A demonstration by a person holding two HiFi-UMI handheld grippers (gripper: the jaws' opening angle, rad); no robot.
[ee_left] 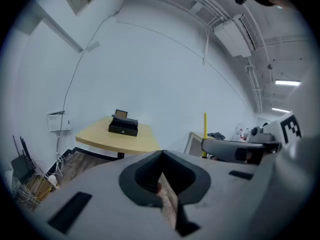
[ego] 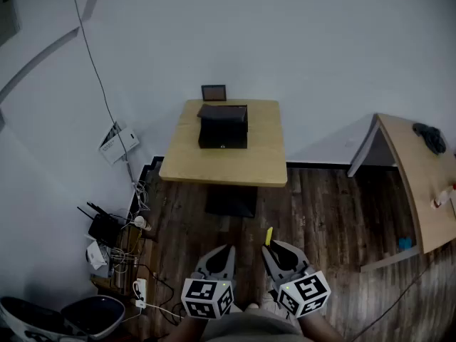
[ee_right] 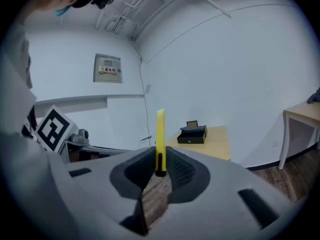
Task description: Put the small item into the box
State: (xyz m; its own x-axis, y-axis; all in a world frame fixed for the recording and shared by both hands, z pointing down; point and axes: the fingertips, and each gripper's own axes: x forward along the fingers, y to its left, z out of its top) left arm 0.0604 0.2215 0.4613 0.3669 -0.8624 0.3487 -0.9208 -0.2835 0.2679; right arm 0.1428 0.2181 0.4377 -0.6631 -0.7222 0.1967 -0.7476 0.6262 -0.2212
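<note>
Standing well back from the counter (ego: pixel 263 155), the person has the right gripper (ee_right: pixel 160 164) clenched on the bottom end of a slim yellow stick (ee_right: pixel 160 134), possibly a utility knife, which rises upright out of the jaws. The left gripper (ee_left: pixel 161 156) has its jaws together with nothing in them. The black box (ego: pixel 223 127) sits on the far half of the counter, with open wooden floor (ego: pixel 313 205) between it and the grippers.

Here's the worry: the pinch is only on the stick's lowest part, so a jolt on the walk over could let it swing or slide out and drop to the floor. The tangle of cables (ego: pixel 135 262) on the near left is a tripping risk if the path drifts that way. And I can't tell whether the box is open, so lowering the stick onto a closed lid could knock it loose.
</note>
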